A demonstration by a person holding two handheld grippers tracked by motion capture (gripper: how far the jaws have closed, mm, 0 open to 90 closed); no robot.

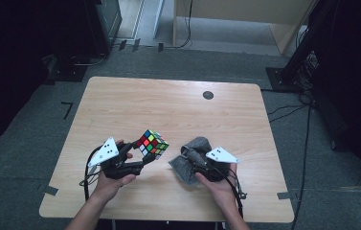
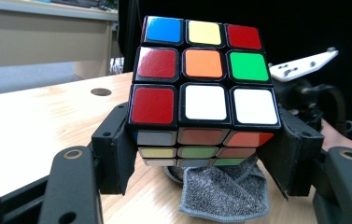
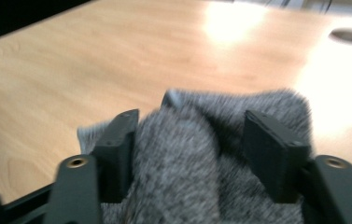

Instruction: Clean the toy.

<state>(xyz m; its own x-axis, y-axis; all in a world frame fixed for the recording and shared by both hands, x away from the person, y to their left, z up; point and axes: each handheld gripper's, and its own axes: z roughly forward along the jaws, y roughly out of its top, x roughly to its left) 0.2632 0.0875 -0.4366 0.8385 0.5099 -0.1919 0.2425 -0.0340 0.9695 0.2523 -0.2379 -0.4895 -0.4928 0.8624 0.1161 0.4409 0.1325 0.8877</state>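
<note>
The left gripper [image 1: 145, 154] is pinching the puzzle cube [image 1: 152, 142] by two opposite faces and holding it tilted, clear of the desk [image 1: 178, 103], over the near half and a little left of centre. Just to the cube's right, the grey cloth [image 1: 193, 147] is lying bunched on the desk near the near edge. The right gripper [image 1: 191, 154] is sitting at that cloth, nearer to it than the left one. Its jaws are standing apart with a fold of cloth between them, and the pads are not pressing on it, so a wipe would need the cloth carried leftward to the cube. The cube is hard, glossy plastic with square coloured stickers; the cloth is soft, nubbly knit, crumpled without a clear long axis.
</note>
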